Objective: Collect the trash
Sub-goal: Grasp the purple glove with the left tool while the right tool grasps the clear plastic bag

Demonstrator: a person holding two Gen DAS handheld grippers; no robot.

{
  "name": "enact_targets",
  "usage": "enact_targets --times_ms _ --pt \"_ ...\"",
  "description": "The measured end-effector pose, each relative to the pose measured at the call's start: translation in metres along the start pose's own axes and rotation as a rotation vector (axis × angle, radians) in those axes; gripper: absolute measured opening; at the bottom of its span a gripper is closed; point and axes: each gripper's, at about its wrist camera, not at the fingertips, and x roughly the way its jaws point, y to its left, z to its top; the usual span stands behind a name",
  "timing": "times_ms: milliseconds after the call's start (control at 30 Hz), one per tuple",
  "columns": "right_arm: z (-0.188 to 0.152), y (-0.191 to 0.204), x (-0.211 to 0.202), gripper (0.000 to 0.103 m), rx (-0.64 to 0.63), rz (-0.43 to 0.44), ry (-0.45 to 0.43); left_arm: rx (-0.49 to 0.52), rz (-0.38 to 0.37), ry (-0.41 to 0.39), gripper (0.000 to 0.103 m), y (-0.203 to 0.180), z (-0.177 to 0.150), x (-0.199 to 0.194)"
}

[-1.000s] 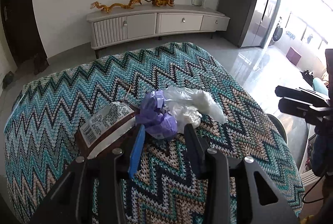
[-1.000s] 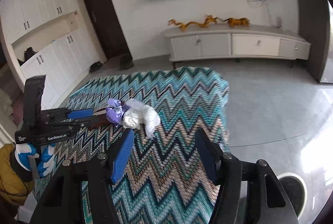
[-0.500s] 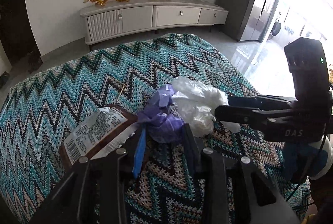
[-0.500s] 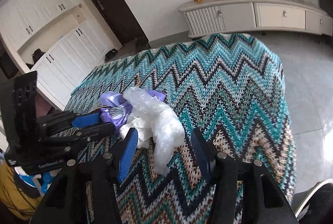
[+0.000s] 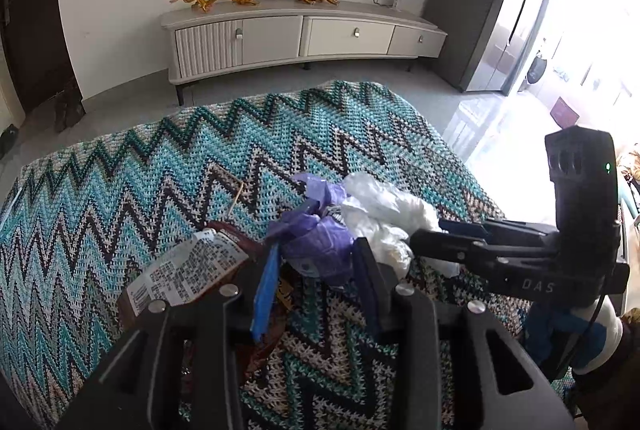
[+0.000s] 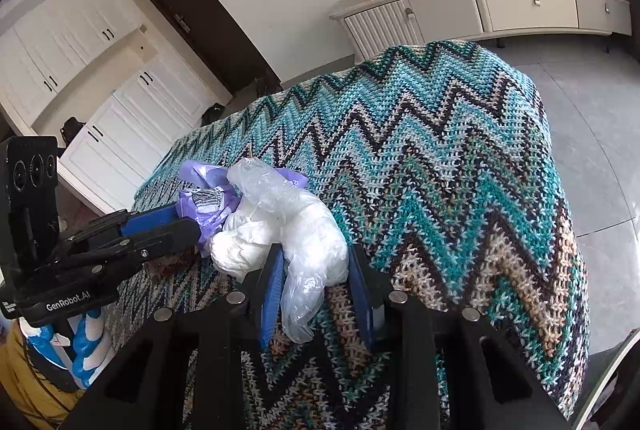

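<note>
Right wrist view puts the right tongs [image 6: 314, 272] straddling the white plastic bag [image 6: 304, 230], one pad on each flank of its bulging end; the jaws are closing, and the pads look to be touching the film without yet squeezing it firmly. A loose flap of the bag hangs down between the fingers toward the camera. In the left wrist view the left tongs [image 5: 316, 262] are clamped around the purple bag [image 5: 316, 242], the blue pad on its left flank and the black finger on its right, and their jaws are opening a little at this moment. Just to the left of those tongs lies a brown wrapper with a printed label [image 5: 188, 270], partly under the left finger. The two bags touch each other, bunched in one heap between both pairs of tongs, on the zigzag knitted cloth [image 5: 120, 190] that covers the counter.

The step in hand looks like the grasp itself: each tool takes one bag. Next, the right jaws probably need to finish pinching before any lift, since thin film slips easily, and the wrapper would remain for later.

Both tools slope downward toward the heap, the right one coming in from the right side of the left tongs, so they meet nearly at right angles.
</note>
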Motion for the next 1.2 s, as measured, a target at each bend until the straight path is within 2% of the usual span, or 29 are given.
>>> enact_targets --times_ms 67,133,333,400,500,633,833,1200 --pt "-0.001 -0.001 0.0 0.03 0.001 0.004 -0.003 -0.002 -0.004 -0.001 0.039 0.0 0.001 0.0" --pt "-0.001 -0.001 0.001 0.03 0.004 0.008 -0.005 -0.002 0.003 0.0 0.048 0.0 0.001 0.001" --pt "-0.001 -0.002 -0.001 0.03 0.011 0.016 -0.008 -0.02 0.0 0.009 0.048 0.001 -0.001 0.009" --pt "-0.001 -0.002 -0.001 0.03 0.013 0.019 -0.009 -0.029 -0.01 0.004 0.047 0.003 -0.003 0.009" --pt "-0.001 -0.003 -0.002 0.03 0.014 0.02 -0.009 -0.029 -0.009 0.008 0.034 0.004 -0.008 0.009" --pt "-0.001 -0.004 -0.002 0.029 0.014 0.017 -0.011 -0.02 0.0 0.019 0.026 0.002 -0.016 0.008" --pt "-0.005 -0.002 -0.007 0.029 0.017 -0.002 -0.028 -0.035 0.013 -0.011 0.021 -0.004 -0.024 -0.009" --pt "-0.044 0.012 -0.059 0.029 0.036 -0.043 -0.054 -0.095 0.037 -0.1 0.021 0.003 -0.047 -0.089"
